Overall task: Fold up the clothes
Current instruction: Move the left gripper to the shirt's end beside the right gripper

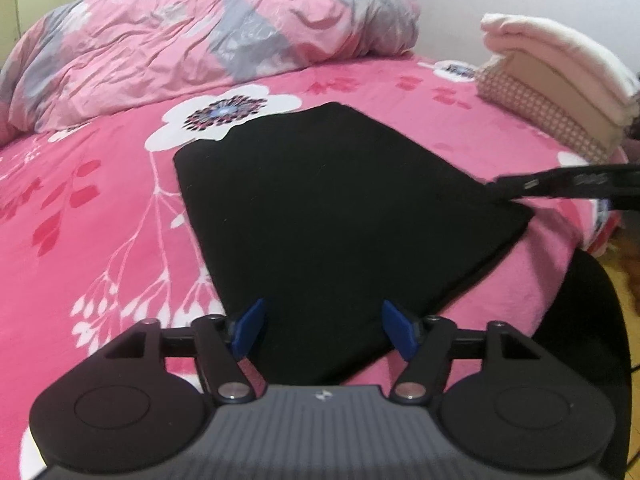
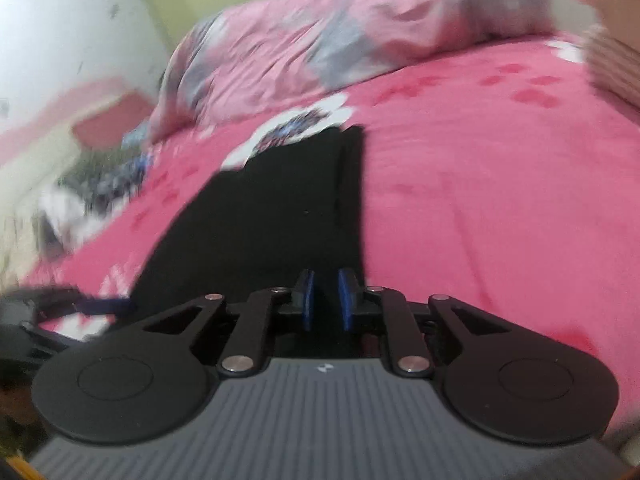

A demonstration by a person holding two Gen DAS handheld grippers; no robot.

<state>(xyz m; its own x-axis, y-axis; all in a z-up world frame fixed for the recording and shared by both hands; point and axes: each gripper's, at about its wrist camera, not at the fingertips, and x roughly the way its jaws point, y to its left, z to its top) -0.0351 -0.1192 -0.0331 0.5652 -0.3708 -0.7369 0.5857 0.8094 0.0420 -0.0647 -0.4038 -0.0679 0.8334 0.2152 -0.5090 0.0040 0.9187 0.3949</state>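
Observation:
A black folded garment lies flat on the pink flowered bedsheet. My left gripper hovers at its near end, open, with the blue pads wide apart and the cloth below them untouched. My right gripper comes in from the right, its tips at the garment's right edge. In the right wrist view the garment stretches ahead, and the right gripper has its jaws almost together over the cloth's right edge. The narrow gap is dark and the view is blurred, so a grip cannot be made out.
A crumpled pink and grey duvet fills the back of the bed. A stack of folded clothes sits at the back right. The bed edge drops to a wooden floor at the right, beside a dark rounded object.

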